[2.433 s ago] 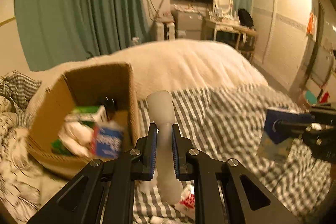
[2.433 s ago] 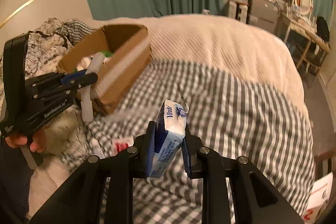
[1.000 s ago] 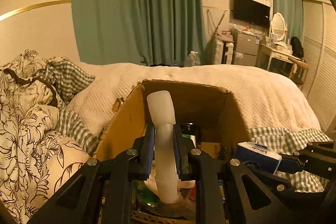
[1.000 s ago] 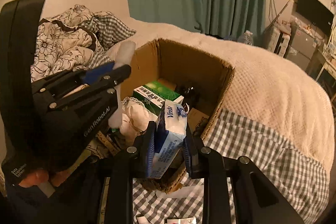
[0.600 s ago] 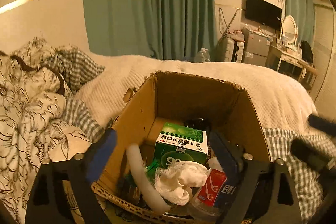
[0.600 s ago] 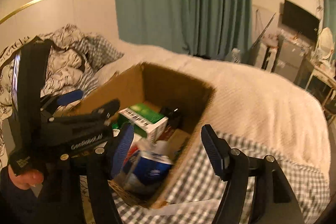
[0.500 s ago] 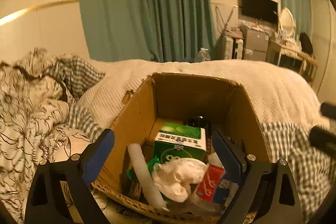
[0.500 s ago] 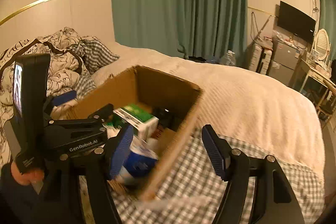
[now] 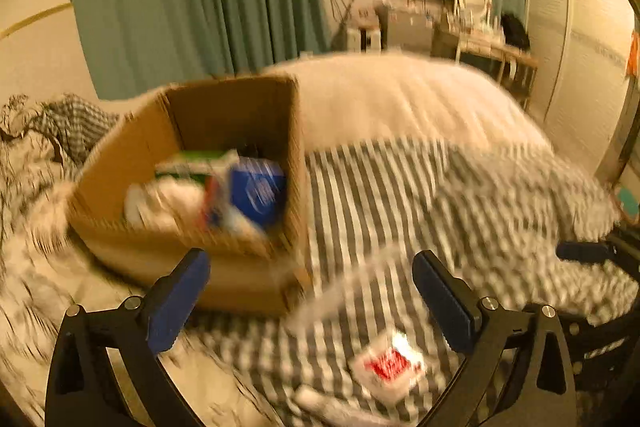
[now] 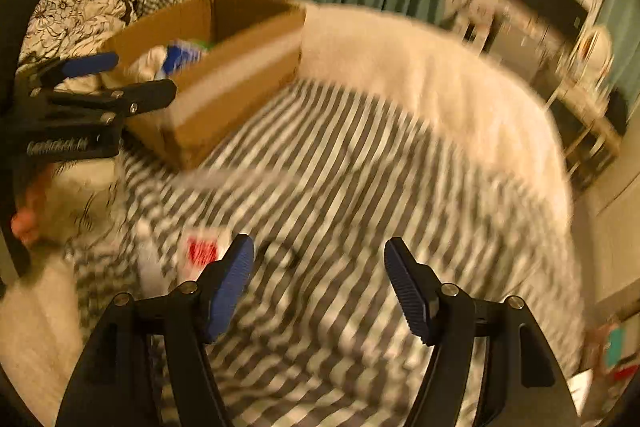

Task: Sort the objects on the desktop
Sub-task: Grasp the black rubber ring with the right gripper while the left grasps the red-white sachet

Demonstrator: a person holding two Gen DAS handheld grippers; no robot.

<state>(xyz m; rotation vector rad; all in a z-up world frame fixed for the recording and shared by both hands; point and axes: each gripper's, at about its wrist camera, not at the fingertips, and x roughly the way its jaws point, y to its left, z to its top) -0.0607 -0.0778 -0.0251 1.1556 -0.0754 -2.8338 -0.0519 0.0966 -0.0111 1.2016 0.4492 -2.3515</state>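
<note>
The bed (image 9: 400, 187), under a grey-and-white checked cover, is filling both blurred views. The cardboard box (image 9: 132, 155) is sitting on the bed's far left part. Only the left wrist view is looking down into the box, where a blue-and-white carton (image 9: 258, 187), a green box (image 9: 192, 161) and white crumpled items are lying. The right wrist view is showing mostly the box's outer side (image 10: 224, 95), and it alone is showing the person's hand (image 10: 26, 215) under the left gripper (image 10: 120, 75).

A white packet with a red label (image 9: 390, 361) is lying on the checked cover, on the near side of the box and apart from it.

The left gripper (image 9: 310, 291) is opening to its widest, with nothing between its jaws. The right gripper (image 10: 318, 283) is standing partly open and empty, hanging over the checked cover just right of the packet (image 10: 202, 253).
</note>
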